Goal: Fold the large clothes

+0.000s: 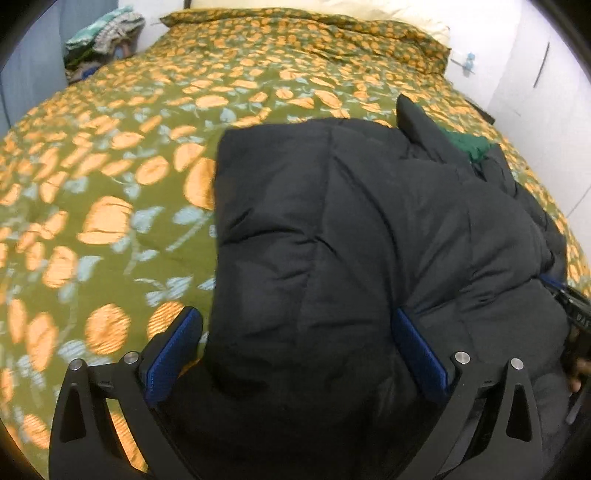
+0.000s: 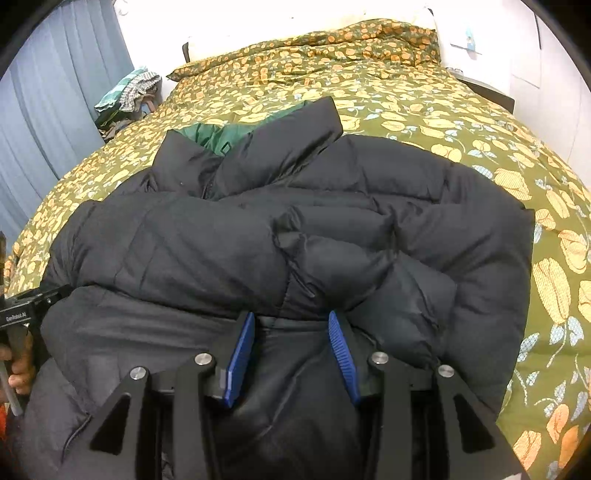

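Nearest, the left gripper (image 1: 295, 350) stands wide apart, straddling a fold of the black puffer jacket (image 1: 369, 229) without its blue pads (image 1: 173, 354) clearly pressing it. The right gripper (image 2: 291, 350) is partly closed over the jacket's (image 2: 295, 229) bottom edge; cloth lies between the pads, but whether they pinch it I cannot tell. The jacket lies spread across the bedspread (image 2: 480, 122), sleeves folded over the body, its collar and green lining (image 2: 214, 134) farthest away. It looks bulky, soft and springy, with a slick shell likely to slide and puff back open, so a hold on a thick hem or quilted seam should serve better than smooth panel. Beyond lie the pillow (image 1: 388, 11) and a clothes pile (image 1: 103, 40).
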A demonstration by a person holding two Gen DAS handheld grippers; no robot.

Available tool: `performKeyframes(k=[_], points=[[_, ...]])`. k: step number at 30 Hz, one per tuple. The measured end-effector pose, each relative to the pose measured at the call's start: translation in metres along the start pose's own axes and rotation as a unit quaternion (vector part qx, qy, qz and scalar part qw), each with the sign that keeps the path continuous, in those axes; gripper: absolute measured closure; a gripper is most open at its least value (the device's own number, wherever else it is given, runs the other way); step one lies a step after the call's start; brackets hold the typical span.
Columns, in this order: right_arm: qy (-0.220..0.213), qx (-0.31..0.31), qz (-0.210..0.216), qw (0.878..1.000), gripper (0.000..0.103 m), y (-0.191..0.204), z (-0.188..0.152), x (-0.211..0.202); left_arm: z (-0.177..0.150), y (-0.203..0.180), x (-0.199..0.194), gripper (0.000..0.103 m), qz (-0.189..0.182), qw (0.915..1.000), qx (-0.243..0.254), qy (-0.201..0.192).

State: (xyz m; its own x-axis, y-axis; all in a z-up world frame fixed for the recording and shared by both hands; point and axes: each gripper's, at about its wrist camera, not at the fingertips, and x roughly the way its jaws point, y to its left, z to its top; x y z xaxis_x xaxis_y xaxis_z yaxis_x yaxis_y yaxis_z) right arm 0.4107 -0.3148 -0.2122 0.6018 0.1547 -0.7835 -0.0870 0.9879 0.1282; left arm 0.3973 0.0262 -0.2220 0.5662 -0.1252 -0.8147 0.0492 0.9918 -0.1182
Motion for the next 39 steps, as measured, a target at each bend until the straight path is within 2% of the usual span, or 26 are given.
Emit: performKeyframes(k=[3,5,6,7,9,10,15,19,25,30,39], points=[[-0.001,-0.010,-0.011,1.000,0.059,0.005,0.001,-0.005,-0.003,-0.007,-0.029,0.002,0.029,0.9991,0.030,-0.011],[0.005,-0.024,-0.031,0.999,0.058,0.012,0.003,-0.014,-0.010,-0.013,-0.058,0.001,0.053,0.9965,0.055,-0.033],[0.008,-0.029,-0.039,0.999,0.054,0.016,0.003,-0.021,-0.013,-0.014,-0.073,0.001,0.064,0.9950,0.063,-0.044],[0.008,-0.030,-0.041,0.999,0.042,0.018,0.002,-0.028,-0.016,-0.016,-0.088,0.001,0.072,0.9938,0.069,-0.050],[0.007,-0.029,-0.041,0.999,0.024,0.025,-0.002,-0.048,-0.022,-0.018,-0.112,0.001,0.077,0.9924,0.076,-0.059],[0.007,-0.028,-0.042,0.999,0.022,0.028,-0.005,-0.060,-0.024,-0.019,-0.123,0.001,0.078,0.9919,0.077,-0.063],[0.004,-0.063,-0.051,0.997,0.022,0.053,-0.033,-0.129,-0.035,-0.018,-0.178,0.001,0.082,0.9895,0.078,-0.090],[-0.002,-0.071,-0.035,0.997,0.022,0.064,-0.054,-0.180,-0.041,-0.019,-0.217,0.001,0.075,0.9883,0.069,-0.113],[-0.010,-0.034,-0.020,0.999,0.022,0.070,-0.082,-0.235,-0.050,-0.030,-0.265,0.001,0.073,0.9835,0.071,-0.149],[-0.021,0.004,-0.017,1.000,0.022,0.071,-0.108,-0.272,-0.060,-0.039,-0.295,0.001,0.066,0.9819,0.074,-0.161],[-0.028,-0.010,-0.088,0.996,0.022,0.090,-0.123,-0.312,-0.073,-0.049,-0.318,0.001,0.054,0.9815,0.078,-0.166]])
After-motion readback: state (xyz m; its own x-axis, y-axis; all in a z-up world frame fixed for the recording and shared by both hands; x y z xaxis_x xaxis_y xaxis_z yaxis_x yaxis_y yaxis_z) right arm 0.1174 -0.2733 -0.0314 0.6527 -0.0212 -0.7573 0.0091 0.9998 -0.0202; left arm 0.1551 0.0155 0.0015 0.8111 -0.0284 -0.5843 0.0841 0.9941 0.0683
